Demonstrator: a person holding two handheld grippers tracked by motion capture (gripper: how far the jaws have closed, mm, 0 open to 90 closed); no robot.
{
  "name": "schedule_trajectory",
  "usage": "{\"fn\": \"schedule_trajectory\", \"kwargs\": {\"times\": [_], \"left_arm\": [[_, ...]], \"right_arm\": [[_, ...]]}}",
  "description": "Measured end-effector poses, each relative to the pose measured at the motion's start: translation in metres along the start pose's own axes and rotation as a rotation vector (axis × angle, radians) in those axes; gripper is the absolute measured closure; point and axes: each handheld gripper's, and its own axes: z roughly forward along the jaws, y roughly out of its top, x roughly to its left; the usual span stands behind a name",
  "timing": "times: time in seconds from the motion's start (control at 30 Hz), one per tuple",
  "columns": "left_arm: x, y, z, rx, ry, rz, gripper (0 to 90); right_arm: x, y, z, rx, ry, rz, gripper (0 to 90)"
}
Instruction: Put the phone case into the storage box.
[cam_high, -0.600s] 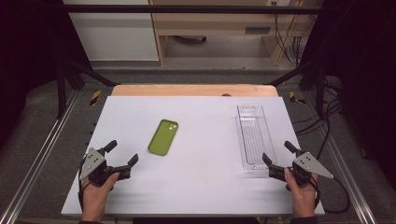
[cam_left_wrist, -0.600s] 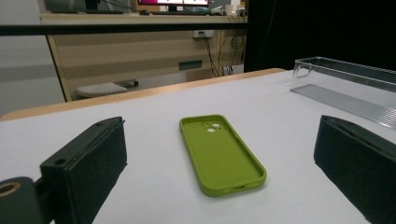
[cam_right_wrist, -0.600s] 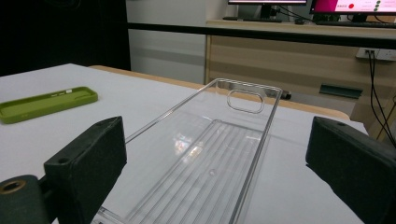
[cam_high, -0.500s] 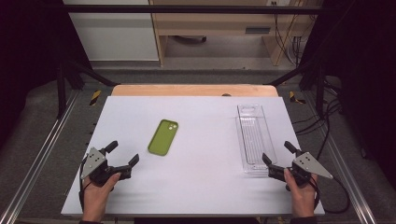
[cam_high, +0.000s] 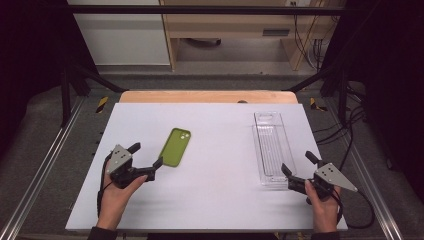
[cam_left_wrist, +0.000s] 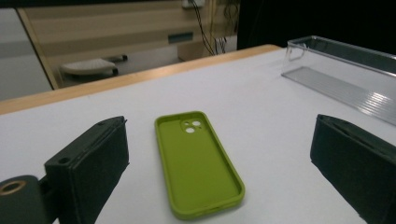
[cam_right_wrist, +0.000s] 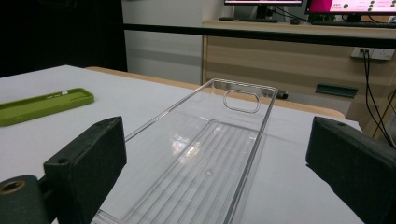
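Observation:
A lime-green phone case (cam_high: 176, 146) lies inside-up on the white table (cam_high: 220, 200), left of centre. My left gripper (cam_high: 146, 155) stands open just short of the case's near end, apart from it. In the left gripper view the case (cam_left_wrist: 198, 163) lies ahead between the wide-apart jaws of that gripper (cam_left_wrist: 219, 123). A long clear plastic tray (cam_high: 272, 150) sits at the right. My right gripper (cam_high: 297, 162) is open at the tray's near end. In the right gripper view the tray (cam_right_wrist: 205, 172) runs away between the jaws of that gripper (cam_right_wrist: 217, 123), with nothing gripped.
The table's wooden far edge (cam_high: 207, 96) borders a drop to the floor. Metal frame rails (cam_high: 45, 160) run along both sides. Cables (cam_high: 357, 150) lie to the right of the table. A wooden cabinet (cam_high: 235, 30) stands beyond.
My left gripper has moved a little forward and to the right, closer to the green case. The right gripper, the case and the tray have stayed put.

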Motion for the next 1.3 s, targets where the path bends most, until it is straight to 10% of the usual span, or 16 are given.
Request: {"fn": "schedule_trajectory", "kwargs": {"times": [0.3, 0.57, 0.93, 1.3], "left_arm": [[-0.006, 0.011, 0.031, 0.141, -0.030, 0.013, 8.2], [-0.009, 0.020, 0.056, 0.226, -0.041, 0.016, 31.2], [-0.008, 0.033, 0.070, 0.264, -0.021, 0.006, 53.3], [-0.007, 0.039, 0.092, 0.309, 0.000, 0.026, 55.5]], "right_arm": [[0.001, 0.001, -0.001, 0.003, -0.013, -0.012, 5.3], [0.000, 0.000, -0.001, 0.006, -0.013, -0.012, 5.4], [0.001, 0.000, -0.001, 0.010, -0.011, -0.016, 5.3], [0.000, 0.001, -0.001, 0.007, -0.012, -0.013, 5.4]]}}
